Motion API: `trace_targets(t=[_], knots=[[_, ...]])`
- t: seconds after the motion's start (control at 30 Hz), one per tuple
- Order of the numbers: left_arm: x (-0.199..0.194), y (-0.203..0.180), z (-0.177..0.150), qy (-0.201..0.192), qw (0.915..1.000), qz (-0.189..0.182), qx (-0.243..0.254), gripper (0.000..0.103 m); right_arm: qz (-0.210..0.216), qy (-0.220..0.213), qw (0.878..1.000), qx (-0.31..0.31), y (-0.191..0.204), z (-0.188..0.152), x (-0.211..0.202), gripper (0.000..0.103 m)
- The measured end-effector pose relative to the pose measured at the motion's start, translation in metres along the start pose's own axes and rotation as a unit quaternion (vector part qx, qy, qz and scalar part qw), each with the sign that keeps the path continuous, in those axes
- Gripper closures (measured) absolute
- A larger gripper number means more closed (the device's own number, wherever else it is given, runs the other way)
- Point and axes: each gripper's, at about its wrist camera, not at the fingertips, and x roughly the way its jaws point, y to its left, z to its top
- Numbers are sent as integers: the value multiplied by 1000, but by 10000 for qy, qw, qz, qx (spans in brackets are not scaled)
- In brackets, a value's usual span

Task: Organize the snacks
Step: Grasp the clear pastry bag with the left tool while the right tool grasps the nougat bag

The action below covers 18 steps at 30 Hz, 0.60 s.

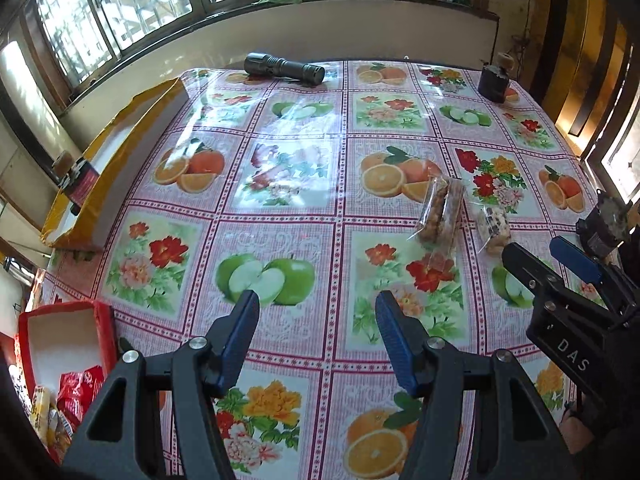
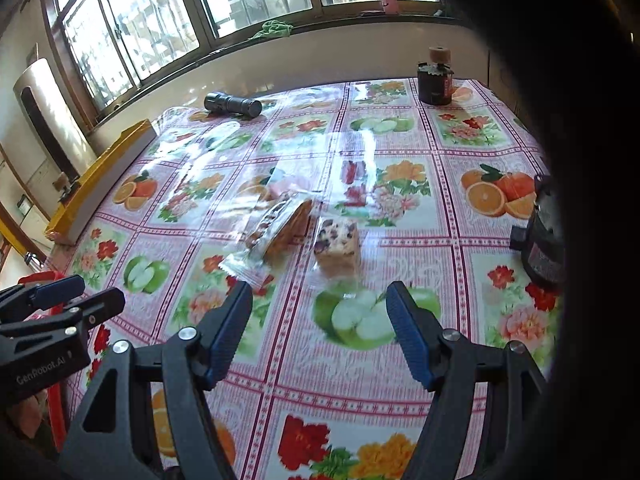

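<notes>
We are holding both tongs over the table (image 1: 304,200) with its fruit-and-flower cloth — the left tongs (image 1: 318,308) and the right tongs (image 2: 319,300) are standing partly open, gripping nothing. Two clear-wrapped snacks are lying side by side mid-table — a nut bar (image 2: 280,224) and a fruit-studded cake square (image 2: 336,246), just ahead of the right tongs. A red box (image 1: 64,344) holding packets is sitting at the left corner.
</notes>
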Motion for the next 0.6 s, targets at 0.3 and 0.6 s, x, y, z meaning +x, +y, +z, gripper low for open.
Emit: trace_targets(t=[0.3, 0.6], knots=[[36, -38, 35, 140, 9972, -350, 645, 43, -178, 416, 9989, -139, -10, 29, 60, 61], [59, -69, 47, 263, 9945, -588, 830, 43, -206, 315, 9989, -296, -23, 12, 42, 71]])
